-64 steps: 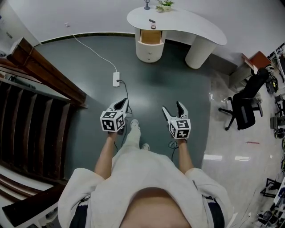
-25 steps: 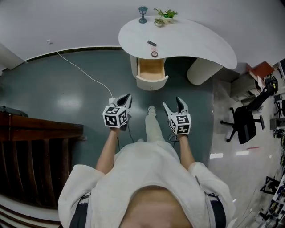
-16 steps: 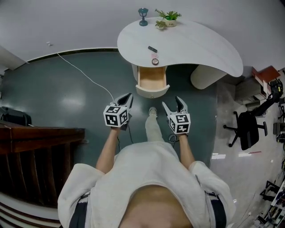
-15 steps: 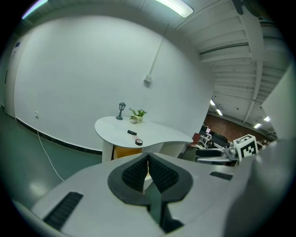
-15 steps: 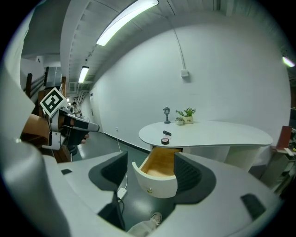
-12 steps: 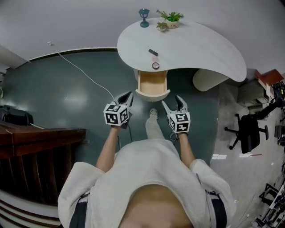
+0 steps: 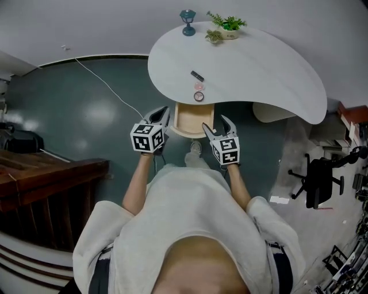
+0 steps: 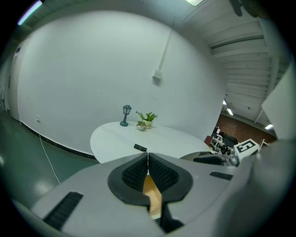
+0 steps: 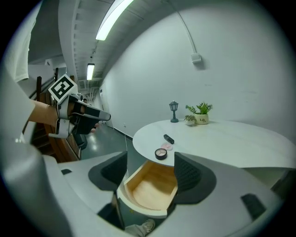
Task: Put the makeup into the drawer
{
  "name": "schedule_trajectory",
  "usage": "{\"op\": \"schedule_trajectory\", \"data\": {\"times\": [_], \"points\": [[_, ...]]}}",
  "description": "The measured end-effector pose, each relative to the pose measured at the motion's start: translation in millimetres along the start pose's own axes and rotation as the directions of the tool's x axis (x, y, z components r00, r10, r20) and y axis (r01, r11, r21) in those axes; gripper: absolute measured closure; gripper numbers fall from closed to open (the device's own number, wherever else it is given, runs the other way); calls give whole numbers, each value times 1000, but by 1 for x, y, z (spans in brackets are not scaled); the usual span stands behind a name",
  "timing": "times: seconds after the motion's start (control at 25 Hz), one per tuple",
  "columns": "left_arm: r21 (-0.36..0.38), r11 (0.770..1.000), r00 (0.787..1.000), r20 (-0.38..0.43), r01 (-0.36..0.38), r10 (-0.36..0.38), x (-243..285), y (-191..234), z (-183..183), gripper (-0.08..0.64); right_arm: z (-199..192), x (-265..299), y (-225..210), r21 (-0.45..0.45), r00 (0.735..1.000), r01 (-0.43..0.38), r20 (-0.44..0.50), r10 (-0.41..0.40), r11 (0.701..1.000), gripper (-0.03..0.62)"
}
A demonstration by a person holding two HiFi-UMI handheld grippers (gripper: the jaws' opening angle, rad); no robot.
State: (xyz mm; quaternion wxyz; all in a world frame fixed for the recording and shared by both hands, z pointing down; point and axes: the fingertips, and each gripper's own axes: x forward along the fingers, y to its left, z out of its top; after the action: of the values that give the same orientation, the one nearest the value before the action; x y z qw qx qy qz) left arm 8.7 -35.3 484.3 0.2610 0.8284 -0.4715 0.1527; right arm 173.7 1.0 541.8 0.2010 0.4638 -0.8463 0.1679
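Note:
A round black-rimmed compact (image 7: 198, 96) (image 9: 161, 153) lies at the front edge of the white curved desk (image 7: 259, 63). Just behind it are a small pink item (image 7: 199, 86) (image 9: 167, 146) and a black tube (image 7: 197, 76) (image 8: 140, 148) (image 9: 169, 139). Under that edge a wooden drawer (image 7: 188, 119) (image 9: 150, 187) stands pulled out and empty. My left gripper (image 7: 162, 112) (image 8: 148, 162) is shut on nothing, at the drawer's left front corner. My right gripper (image 7: 216, 124) (image 9: 151, 162) is open and empty at its right front corner, with the drawer framed between its jaws.
A small teal lamp (image 7: 187, 15) and two potted plants (image 7: 230, 24) stand at the desk's far edge. A white cable (image 7: 109, 86) crosses the dark floor at left. Dark wooden furniture (image 7: 46, 178) is at far left, an office chair (image 7: 319, 181) at right.
The person has walked up to the desk, so desk and drawer are much nearer. Both grippers went forward together and now reach the drawer's front. Their jaws look unchanged.

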Motion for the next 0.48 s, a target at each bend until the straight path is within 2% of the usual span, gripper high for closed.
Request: {"op": "schedule_trajectory", "data": {"times": [0.28, 0.48], "points": [[-28, 999, 999, -31, -38, 37, 25, 21, 5, 548, 4, 38, -17, 23, 999, -39, -31, 39, 999, 293], [-43, 999, 998, -51, -32, 30, 39, 36, 6, 548, 4, 61, -23, 36, 997, -38, -60, 40, 999, 297]]}}
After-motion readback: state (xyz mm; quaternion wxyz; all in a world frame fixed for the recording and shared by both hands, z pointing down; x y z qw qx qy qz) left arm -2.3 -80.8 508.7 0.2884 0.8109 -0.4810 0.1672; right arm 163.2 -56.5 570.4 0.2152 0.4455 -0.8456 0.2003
